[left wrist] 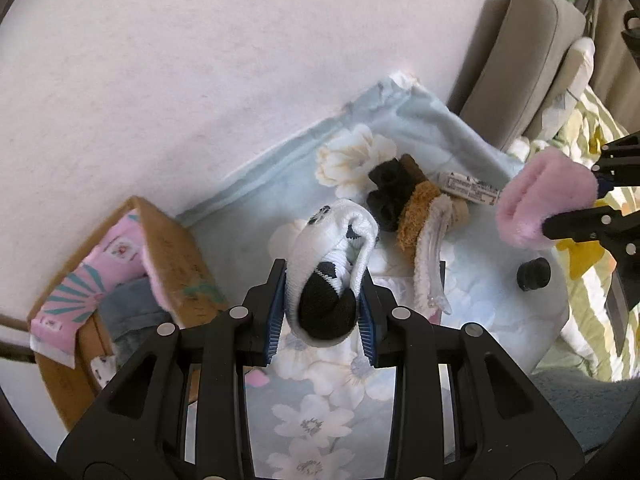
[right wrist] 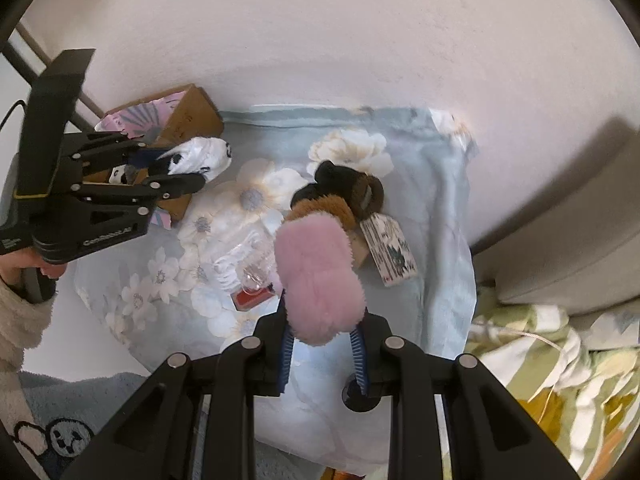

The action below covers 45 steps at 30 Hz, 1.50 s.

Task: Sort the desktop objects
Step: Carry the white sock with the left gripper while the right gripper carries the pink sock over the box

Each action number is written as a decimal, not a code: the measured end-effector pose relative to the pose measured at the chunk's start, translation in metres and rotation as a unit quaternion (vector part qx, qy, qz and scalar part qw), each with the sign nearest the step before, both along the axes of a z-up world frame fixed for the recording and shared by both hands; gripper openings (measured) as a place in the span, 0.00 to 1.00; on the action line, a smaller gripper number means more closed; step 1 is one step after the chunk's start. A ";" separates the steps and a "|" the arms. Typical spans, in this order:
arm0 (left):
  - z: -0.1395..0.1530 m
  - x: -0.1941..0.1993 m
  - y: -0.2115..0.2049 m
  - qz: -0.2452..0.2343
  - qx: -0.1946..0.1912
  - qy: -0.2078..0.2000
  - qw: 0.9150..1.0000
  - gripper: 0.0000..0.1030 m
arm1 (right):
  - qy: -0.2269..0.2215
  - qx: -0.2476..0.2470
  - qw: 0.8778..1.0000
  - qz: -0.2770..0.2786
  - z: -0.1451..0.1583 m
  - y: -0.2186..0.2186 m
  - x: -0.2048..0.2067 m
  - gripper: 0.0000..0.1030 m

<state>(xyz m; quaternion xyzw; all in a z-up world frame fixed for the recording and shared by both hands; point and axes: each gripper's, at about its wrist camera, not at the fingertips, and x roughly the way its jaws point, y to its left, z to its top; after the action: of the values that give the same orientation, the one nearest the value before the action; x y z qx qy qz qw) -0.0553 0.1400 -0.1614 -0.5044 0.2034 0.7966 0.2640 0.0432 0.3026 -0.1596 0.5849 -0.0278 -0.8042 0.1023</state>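
My left gripper (left wrist: 323, 312) is shut on a white sock with black panda patches (left wrist: 332, 264), held up above the pale blue flowered cloth (left wrist: 304, 420); the right wrist view shows that left gripper (right wrist: 176, 168) holding the panda sock (right wrist: 200, 158). My right gripper (right wrist: 322, 340) is shut on a fluffy pink sock (right wrist: 318, 276), which also shows at the right edge of the left wrist view as a pink sock (left wrist: 544, 204) in the right gripper (left wrist: 576, 204). On the cloth lie a dark brown and black sock bundle (left wrist: 394, 196), a tan fuzzy sock (left wrist: 416, 216) and a white ribbed sock (left wrist: 430, 268).
A cardboard box (left wrist: 176, 256) with pink printed fabric (left wrist: 96, 276) stands left of the cloth, by the white wall. A paper tag (right wrist: 390, 254), a clear plastic hook (right wrist: 252, 276), a red item (right wrist: 250, 300) and a black cap (left wrist: 532, 274) lie on the cloth. Green patterned bedding (right wrist: 552, 380) lies right.
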 end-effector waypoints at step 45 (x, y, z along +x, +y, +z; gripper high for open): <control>0.035 -0.066 -0.307 0.302 0.007 -0.017 0.953 0.28 | -0.004 -0.013 0.967 0.254 0.043 -0.283 -0.161 0.23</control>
<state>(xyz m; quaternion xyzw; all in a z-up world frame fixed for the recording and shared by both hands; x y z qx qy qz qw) -0.1209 -0.1668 -0.1269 -0.5542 0.0316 0.8316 0.0182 -0.1183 0.0193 -0.1168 0.5748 0.1103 -0.7490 0.3105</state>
